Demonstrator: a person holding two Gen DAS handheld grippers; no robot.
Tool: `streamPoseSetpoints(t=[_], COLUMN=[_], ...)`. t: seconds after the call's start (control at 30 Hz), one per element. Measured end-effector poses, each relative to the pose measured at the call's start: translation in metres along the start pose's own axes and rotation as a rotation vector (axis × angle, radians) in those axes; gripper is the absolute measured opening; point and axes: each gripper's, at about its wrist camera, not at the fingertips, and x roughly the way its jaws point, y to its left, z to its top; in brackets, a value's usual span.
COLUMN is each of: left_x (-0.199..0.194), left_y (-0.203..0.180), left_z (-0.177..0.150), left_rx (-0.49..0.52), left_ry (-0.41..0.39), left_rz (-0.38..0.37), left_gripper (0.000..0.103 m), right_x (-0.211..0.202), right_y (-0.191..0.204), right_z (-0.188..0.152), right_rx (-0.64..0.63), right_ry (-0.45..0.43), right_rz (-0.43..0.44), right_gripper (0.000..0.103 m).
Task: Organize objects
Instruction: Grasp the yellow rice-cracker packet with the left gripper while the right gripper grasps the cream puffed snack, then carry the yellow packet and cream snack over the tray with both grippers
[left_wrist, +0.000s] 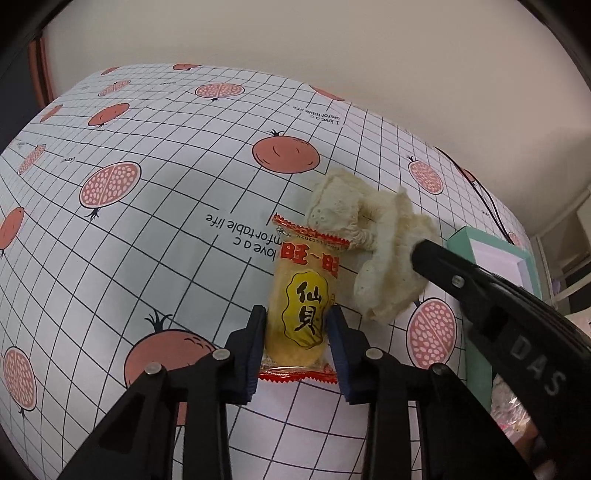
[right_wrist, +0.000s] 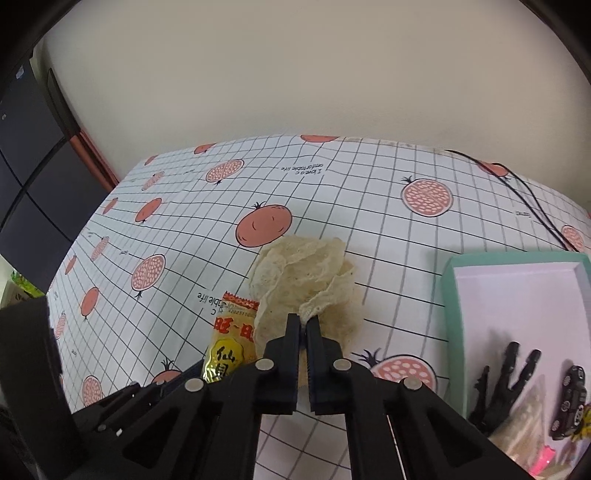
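Through the left wrist camera I see my left gripper (left_wrist: 296, 325) with its two blue-padded fingers (left_wrist: 255, 350) spread about a packet's width and set on either side of the yellow rice-cracker packet with red crimped ends (left_wrist: 301, 295); the pads touch or nearly touch its flanks, and I cannot tell whether they squeeze it. The packet lies lengthwise between them on the grid-patterned tablecloth printed with pink pomegranates (left_wrist: 147, 229), its far end poking out past the fingertips. Just beyond and to the right sits a crumpled cream lace cloth (left_wrist: 369, 240), with my right gripper (left_wrist: 419, 249) reaching in from the right and biting its edge. A mint-green box with a white inside (left_wrist: 491, 254) stands farther right. Through the right wrist camera, the right fingers (right_wrist: 291, 332) are nearly closed, pinching a fold of the lace cloth at their tips; the bulk of it bunches on the tablecloth ahead. The packet lies just left of these fingers, touching the cloth. In the box at right rest a black toy hand (right_wrist: 506, 384) and a small black toy car (right_wrist: 570, 402).
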Motion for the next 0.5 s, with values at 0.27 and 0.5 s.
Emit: streamPoseSetpoints(t=[0.27, 0.5], left_x=[-0.009, -0.029], left_y=[0.002, -0.008], left_z=[0.005, 0.008], left_rx=[-0.026, -0.025], left_ry=[-0.047, -0.108], left_rz=[-0.002, -0.056], left_gripper=[0.031, 0.031], right_x=[-0.034, -0.080], right_y=[-0.008, -0.020], right_z=[-0.006, -0.014], right_rx=[0.008, 0.029], right_ry=[-0.047, -0.117], right_rz=[0.004, 0.018], right_gripper=[0.004, 0.004])
